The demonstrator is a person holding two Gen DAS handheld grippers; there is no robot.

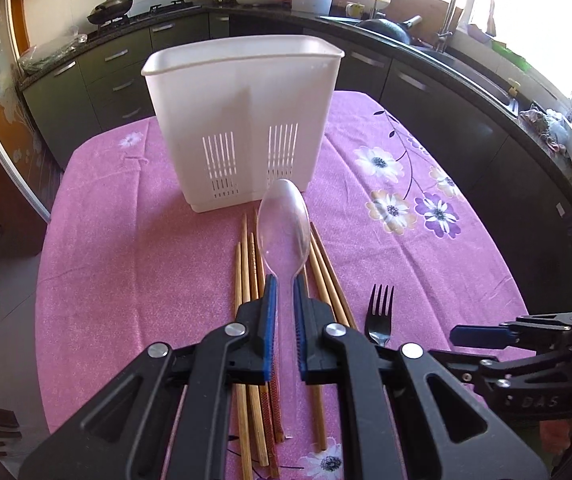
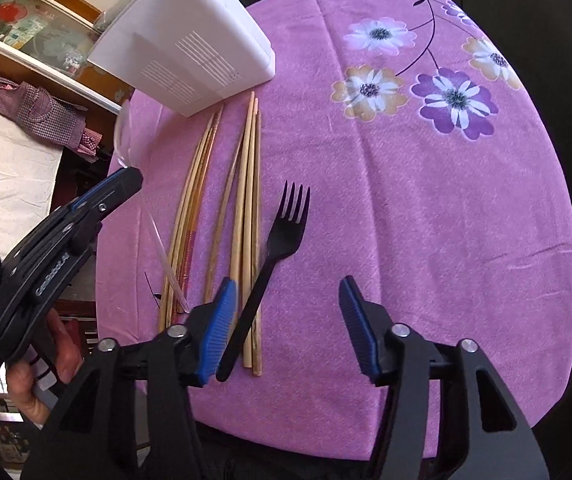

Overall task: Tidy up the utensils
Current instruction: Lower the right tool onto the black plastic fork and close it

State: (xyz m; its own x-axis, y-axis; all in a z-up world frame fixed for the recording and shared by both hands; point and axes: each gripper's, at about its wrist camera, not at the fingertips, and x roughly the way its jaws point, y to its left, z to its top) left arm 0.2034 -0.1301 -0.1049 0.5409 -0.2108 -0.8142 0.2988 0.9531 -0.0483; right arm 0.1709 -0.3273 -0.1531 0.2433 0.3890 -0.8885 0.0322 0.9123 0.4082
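My left gripper (image 1: 283, 280) is clamped on the clear spoon's (image 1: 283, 220) handle, its bowl raised toward the white holder (image 1: 241, 120) at twelve o'clock. My right gripper (image 2: 288, 292) hangs with fingers spread wide above the black fork (image 2: 273, 256), chopsticks (image 2: 221, 220) lying at its ten o'clock on the pink tablecloth (image 2: 426, 220)

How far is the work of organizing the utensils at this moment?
Early stage. Nothing shows above the rim of the white holder; its inside is hidden. In hand: the left gripper is shut on the clear plastic spoon, held above the table. Left: the chopsticks and the black fork lie on the pink tablecloth. The right gripper is open over the fork's handle.
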